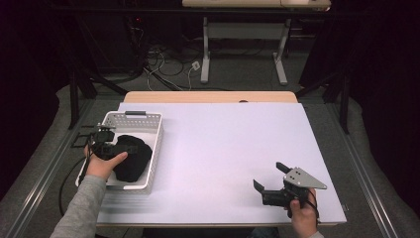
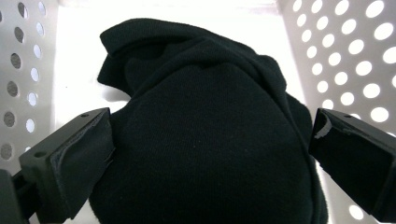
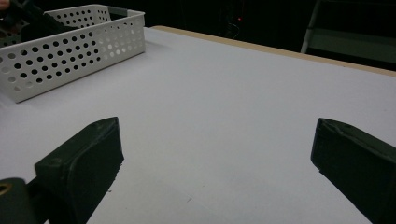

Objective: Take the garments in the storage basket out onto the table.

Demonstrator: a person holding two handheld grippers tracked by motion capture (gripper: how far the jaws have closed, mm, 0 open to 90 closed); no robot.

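We see the left gripper (image 2: 212,140) spread wide around the black cloth (image 2: 205,135) inside the white basket (image 1: 148,124). The right gripper (image 3: 215,154) rests released over the table (image 3: 224,93).

Cloth (image 2: 205,140): plain black. Basket (image 1: 154,130): white, perforated with round holes. Table (image 1: 223,148): pale grey-white, tan far edge.

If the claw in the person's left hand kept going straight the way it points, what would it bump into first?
Most likely the black cloth lying in the white basket. The left claw is open, one jaw on each side of the bundle, which sits right ahead between them.
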